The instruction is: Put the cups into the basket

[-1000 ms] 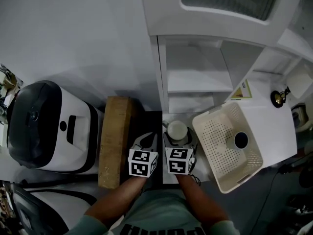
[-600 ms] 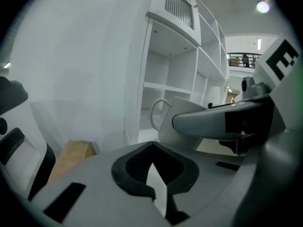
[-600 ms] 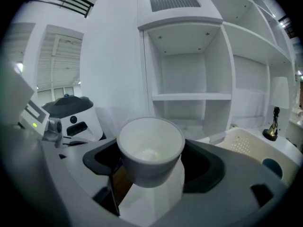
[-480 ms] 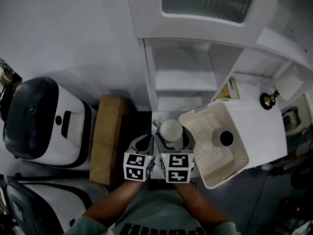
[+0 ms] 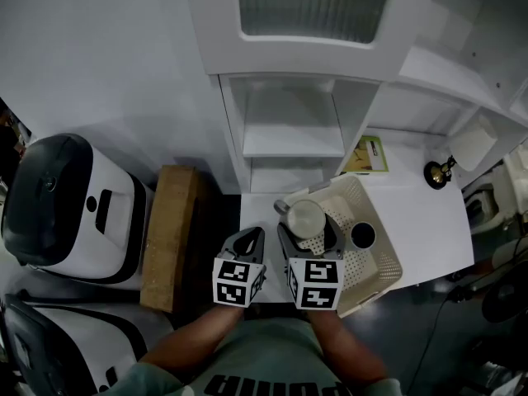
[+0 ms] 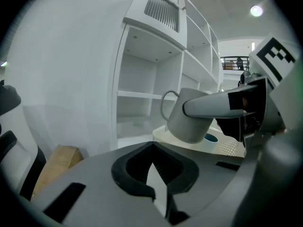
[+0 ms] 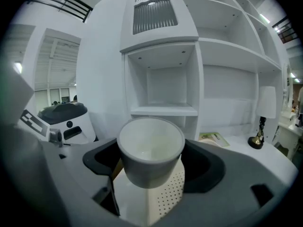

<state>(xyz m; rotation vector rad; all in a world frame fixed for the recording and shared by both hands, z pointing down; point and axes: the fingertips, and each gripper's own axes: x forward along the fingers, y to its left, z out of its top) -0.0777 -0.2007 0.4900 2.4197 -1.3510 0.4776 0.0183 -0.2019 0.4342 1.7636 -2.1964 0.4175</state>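
Gripped white handled cup (image 5: 305,218) with right gripper (image 5: 308,231) over left rim of cream perforated plastic basket (image 5: 388,264); held left gripper (image 5: 250,240) closed, empty, beside basket.

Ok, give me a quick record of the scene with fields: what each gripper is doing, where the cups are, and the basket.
right gripper: jaws shut on white cup, upright, held over the basket's left end
left gripper: jaws shut, empty, beside the right gripper
basket: perforated, on the white counter by the shelf unit
in basket: one dark-lined cup, upright
status: one cup in, one not yet released
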